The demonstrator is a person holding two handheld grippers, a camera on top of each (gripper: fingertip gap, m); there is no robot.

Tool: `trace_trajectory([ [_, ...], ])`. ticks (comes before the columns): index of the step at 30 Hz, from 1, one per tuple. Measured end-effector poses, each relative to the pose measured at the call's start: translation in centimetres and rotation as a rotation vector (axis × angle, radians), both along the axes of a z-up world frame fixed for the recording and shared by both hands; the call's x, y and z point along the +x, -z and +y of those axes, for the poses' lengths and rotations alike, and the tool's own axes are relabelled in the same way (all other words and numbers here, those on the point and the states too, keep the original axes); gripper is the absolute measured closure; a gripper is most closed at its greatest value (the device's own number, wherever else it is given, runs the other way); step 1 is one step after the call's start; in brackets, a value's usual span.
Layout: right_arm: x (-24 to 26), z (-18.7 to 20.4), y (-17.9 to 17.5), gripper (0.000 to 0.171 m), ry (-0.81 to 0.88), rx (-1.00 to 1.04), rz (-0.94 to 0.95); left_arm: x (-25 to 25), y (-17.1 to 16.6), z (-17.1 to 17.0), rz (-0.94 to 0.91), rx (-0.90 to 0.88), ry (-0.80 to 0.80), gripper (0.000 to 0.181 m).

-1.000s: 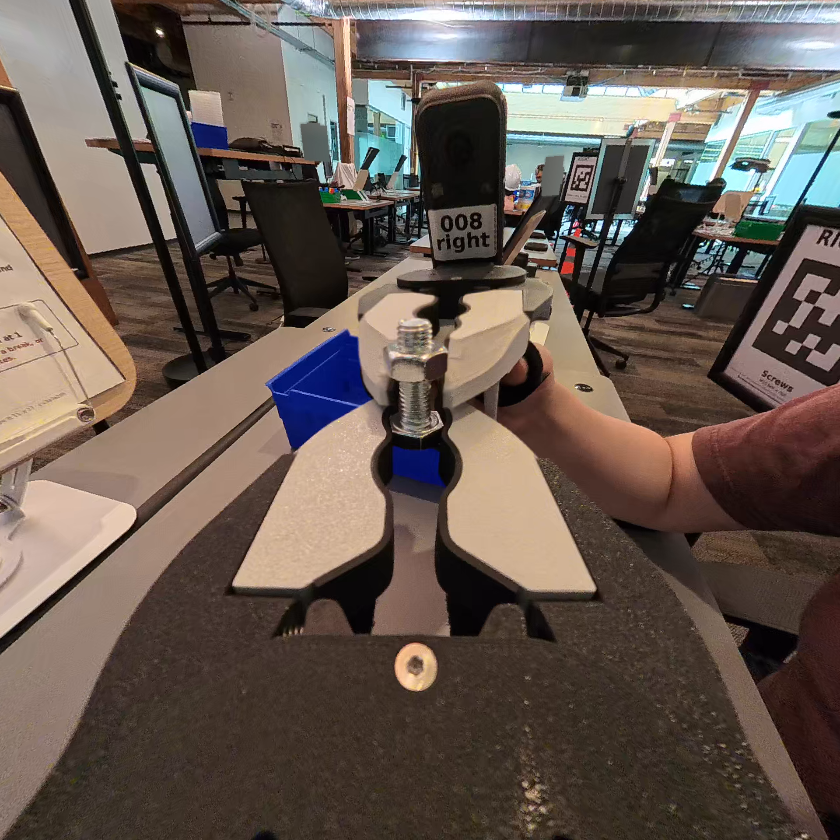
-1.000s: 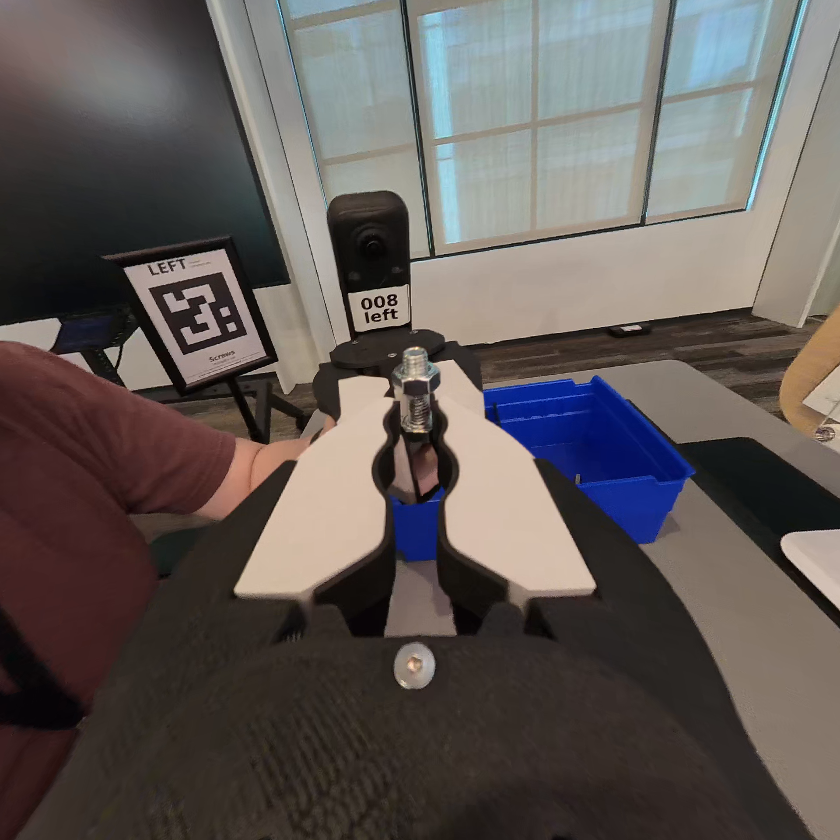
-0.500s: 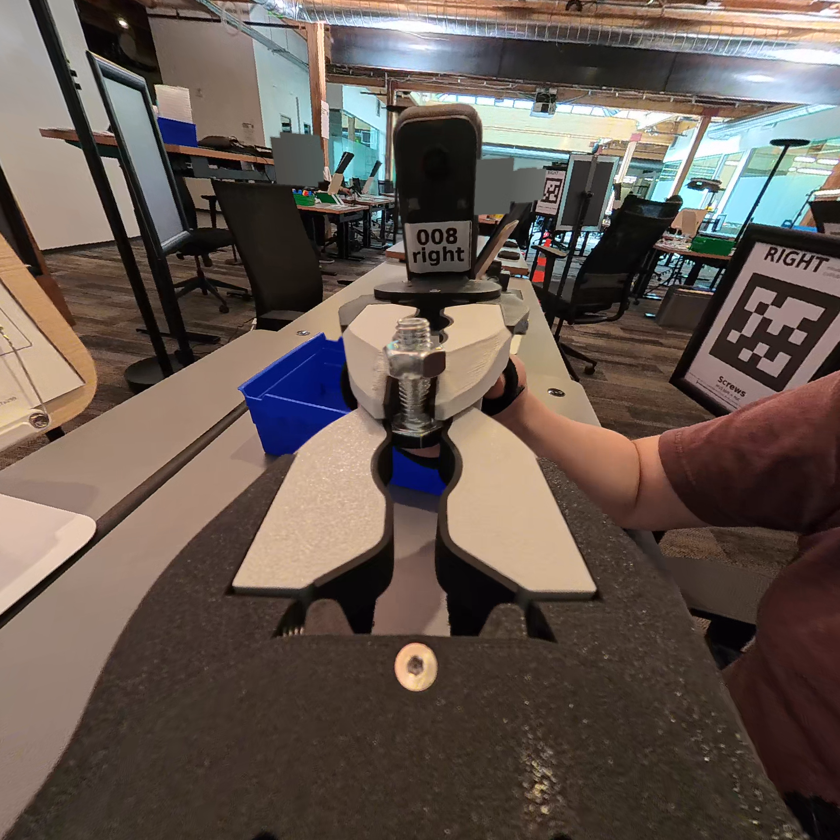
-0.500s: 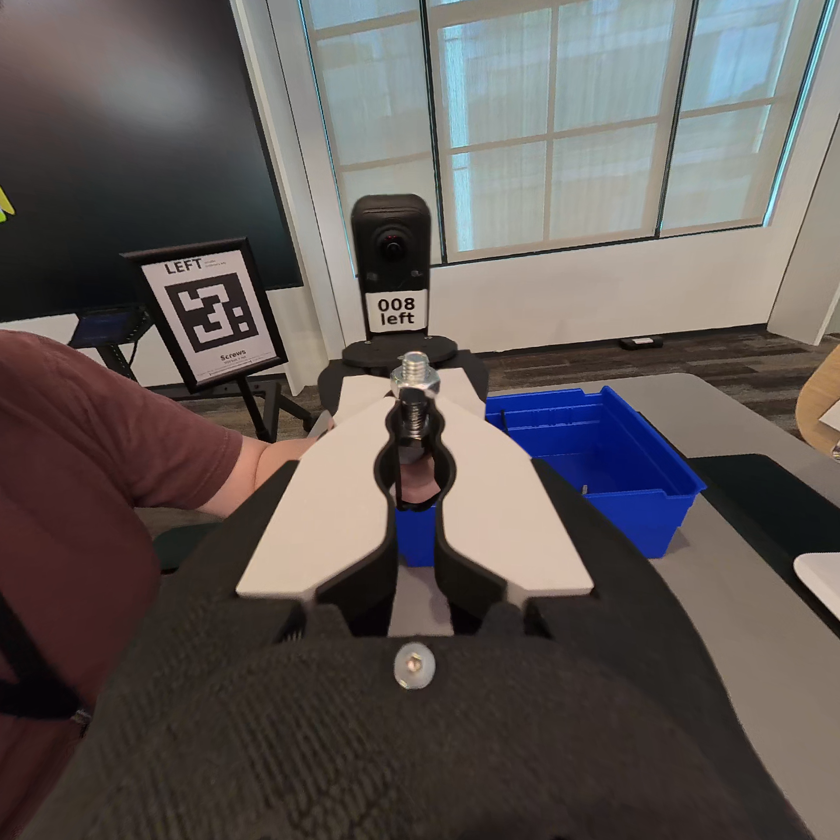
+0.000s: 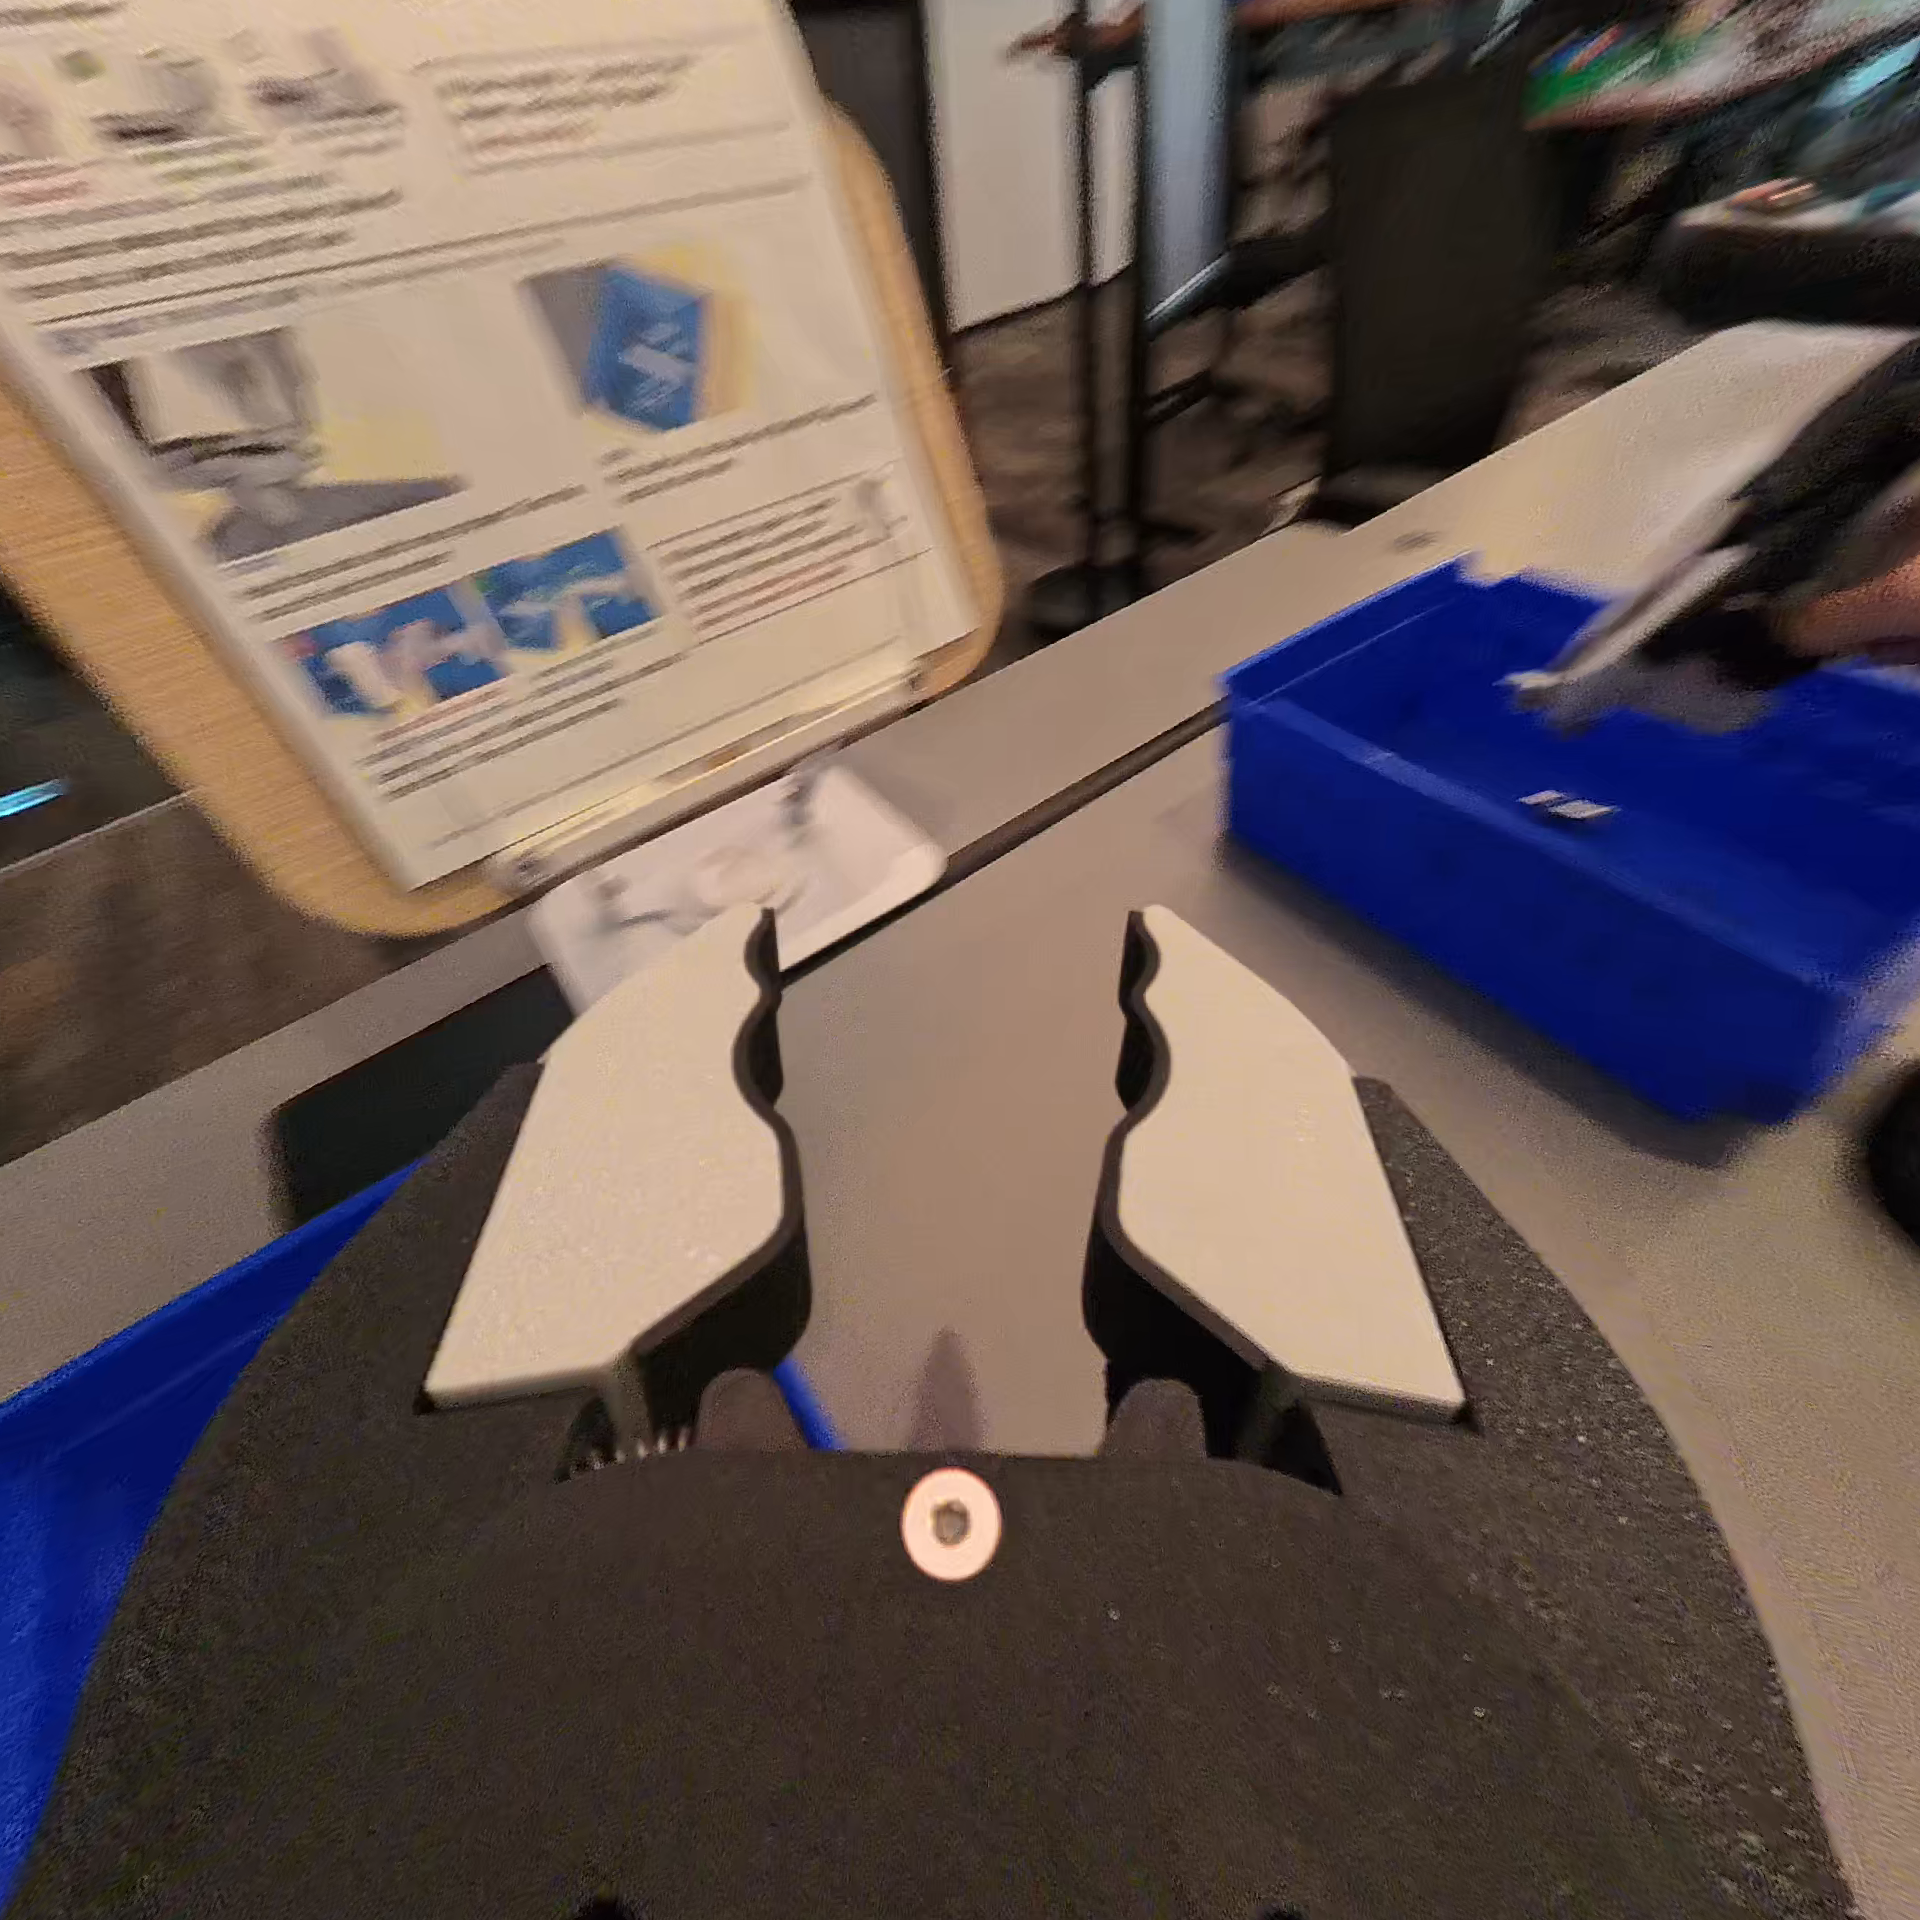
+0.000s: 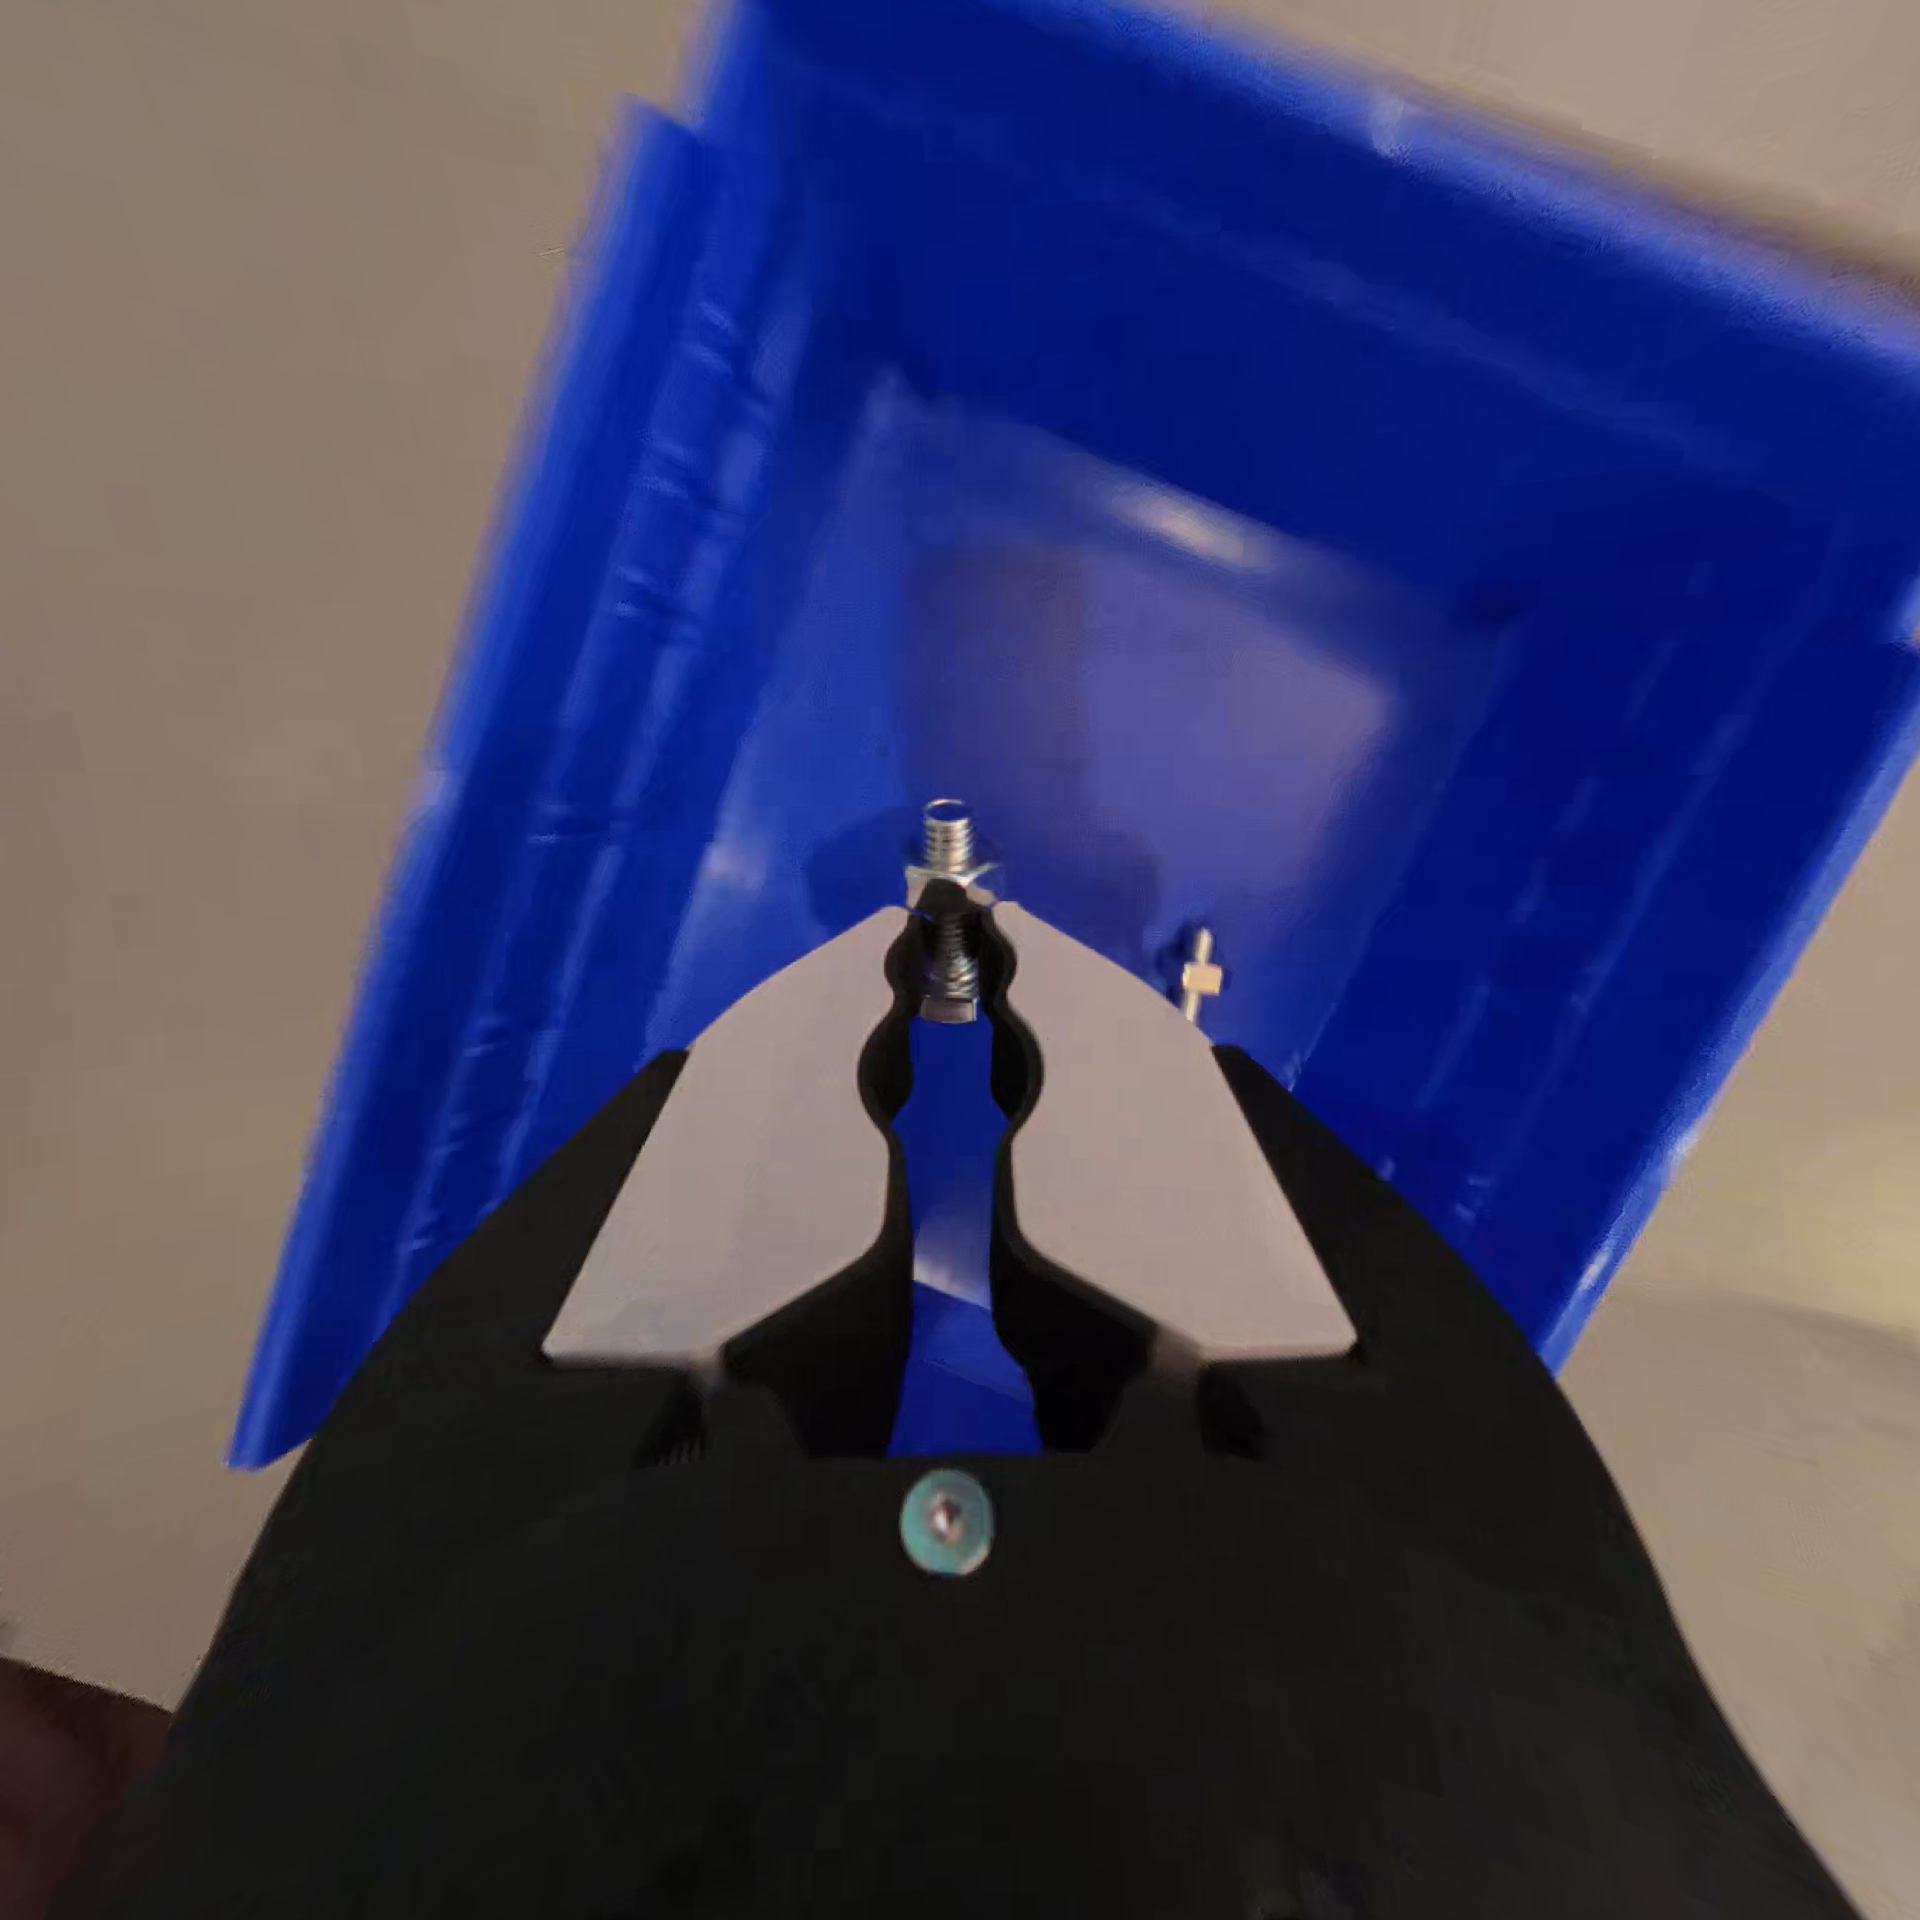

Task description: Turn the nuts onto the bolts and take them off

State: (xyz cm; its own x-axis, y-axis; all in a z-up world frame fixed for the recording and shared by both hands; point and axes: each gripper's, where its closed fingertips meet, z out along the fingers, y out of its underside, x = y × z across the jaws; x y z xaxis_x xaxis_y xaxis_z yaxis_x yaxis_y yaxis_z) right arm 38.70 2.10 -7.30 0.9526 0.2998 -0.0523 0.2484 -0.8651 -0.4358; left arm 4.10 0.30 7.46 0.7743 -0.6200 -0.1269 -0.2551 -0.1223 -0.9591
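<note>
My right gripper (image 6: 951, 910) is shut on a silver bolt (image 6: 943, 844) with a hex nut (image 6: 956, 884) threaded on it. It points down into a blue bin (image 6: 1351, 312) and holds the bolt above the bin floor. A second small bolt (image 6: 1200, 975) lies on the bin floor just right of my fingers. My left gripper (image 5: 951, 930) is open and empty above a dark mat (image 5: 945, 1101) on the grey table. In the left wrist view the right gripper (image 5: 1652, 623) reaches into the same blue bin (image 5: 1538, 914) at the right.
A tilted instruction board (image 5: 468, 416) on a white base (image 5: 790, 883) stands at the left. Another blue bin (image 5: 94, 1475) edges in at the lower left. The grey tabletop (image 6: 260, 520) surrounds the bin. Both views are motion-blurred. Across from one pair of fingers to the other is roughly 40 cm.
My left gripper has let go of the bolt, opened and swung away to the left. My right gripper has carried the bolt with its nut down over the blue bin.
</note>
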Motion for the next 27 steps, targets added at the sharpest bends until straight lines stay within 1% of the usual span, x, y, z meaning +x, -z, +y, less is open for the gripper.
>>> trace_trajectory([
  [2,1.7,0.0,2.9,0.161,0.079,-0.107,-0.006,-1.5,1.3,1.1,0.114,-0.013,-0.121,0.116],
  [4,3.0,-0.3,5.0,0.161,0.134,-0.180,-0.038,-1.8,2.4,1.7,0.158,-0.034,-0.159,0.116],
  [6,3.6,-0.7,6.6,0.161,0.151,-0.238,-0.063,-1.6,3.4,2.0,0.162,-0.074,-0.157,0.116],
  [8,3.6,-0.6,7.3,0.161,0.152,-0.256,-0.058,-2.0,3.8,2.5,0.168,-0.083,-0.184,0.115],
  [12,3.6,-0.8,8.3,0.161,0.156,-0.297,-0.066,-3.8,4.1,3.5,0.228,-0.059,-0.286,0.115],
  [17,3.8,-0.5,8.5,0.160,0.170,-0.287,-0.082,-4.3,4.5,3.8,0.234,-0.072,-0.301,0.116],
  [18,4.0,-0.5,8.2,0.157,0.175,-0.277,-0.100,-4.4,4.5,3.9,0.238,-0.069,-0.304,0.115],
  [19,4.2,-0.3,7.8,0.150,0.180,-0.256,-0.114,-4.5,4.4,3.9,0.240,-0.064,-0.310,0.115],
  [22,3.6,0.4,5.0,0.144,0.184,-0.151,-0.105,-4.9,4.3,4.1,0.253,-0.051,-0.331,0.115],
  [24,3.1,0.9,1.9,0.142,0.185,-0.035,-0.133,-5.1,4.2,4.2,0.256,-0.049,-0.340,0.114],
  [27,0.8,2.1,-4.5,0.140,0.157,0.236,-0.156,-5.5,4.0,4.3,0.257,-0.041,-0.353,0.114],
])
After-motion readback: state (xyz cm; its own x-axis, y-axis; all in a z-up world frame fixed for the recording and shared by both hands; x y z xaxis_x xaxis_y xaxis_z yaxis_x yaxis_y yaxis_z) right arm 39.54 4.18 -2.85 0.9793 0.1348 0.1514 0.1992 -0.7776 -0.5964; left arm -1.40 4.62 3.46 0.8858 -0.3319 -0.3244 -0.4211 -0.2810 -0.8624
